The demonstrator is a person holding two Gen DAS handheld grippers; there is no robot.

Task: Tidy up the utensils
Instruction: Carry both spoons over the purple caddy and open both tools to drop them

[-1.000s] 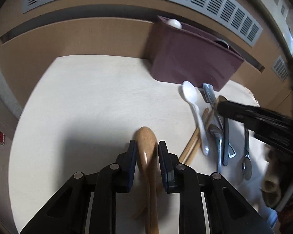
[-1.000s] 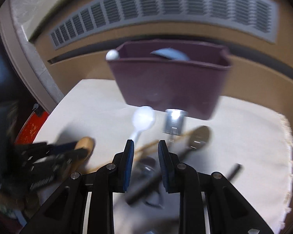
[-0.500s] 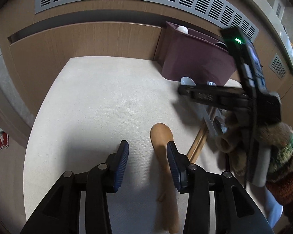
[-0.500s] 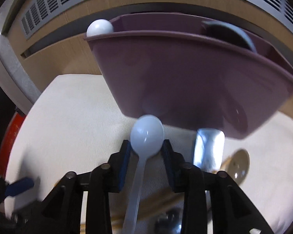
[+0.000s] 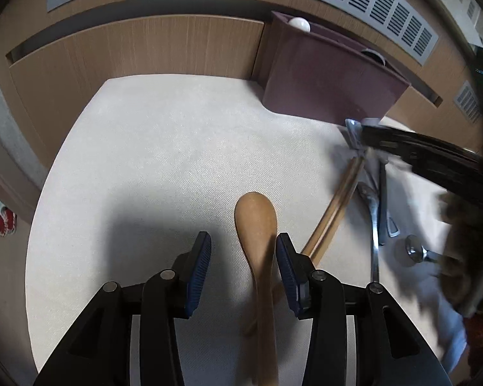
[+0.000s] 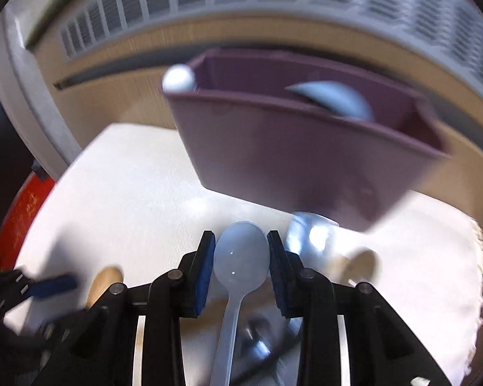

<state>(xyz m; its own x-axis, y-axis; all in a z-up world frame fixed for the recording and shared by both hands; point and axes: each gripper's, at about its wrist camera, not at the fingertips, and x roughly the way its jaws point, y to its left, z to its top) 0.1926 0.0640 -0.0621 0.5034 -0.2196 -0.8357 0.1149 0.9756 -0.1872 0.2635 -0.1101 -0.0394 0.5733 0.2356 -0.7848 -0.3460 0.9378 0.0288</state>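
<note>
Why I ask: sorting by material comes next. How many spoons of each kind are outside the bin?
Wooden spoon: 1
White plastic spoon: 1
Metal spoons: 2
Brownish spoon, blurred: 1
Total: 5

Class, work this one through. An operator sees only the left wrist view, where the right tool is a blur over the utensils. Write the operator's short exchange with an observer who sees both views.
Operator: Is anything in the right tool?
Observer: Yes. The white plastic spoon is in the right tool. Its jaws have just been closing, and its pads meet both edges of the spoon's bowl.
Operator: What is inside the purple bin?
Observer: A pale blue rounded piece leans inside the purple bin, toward its right end.
</note>
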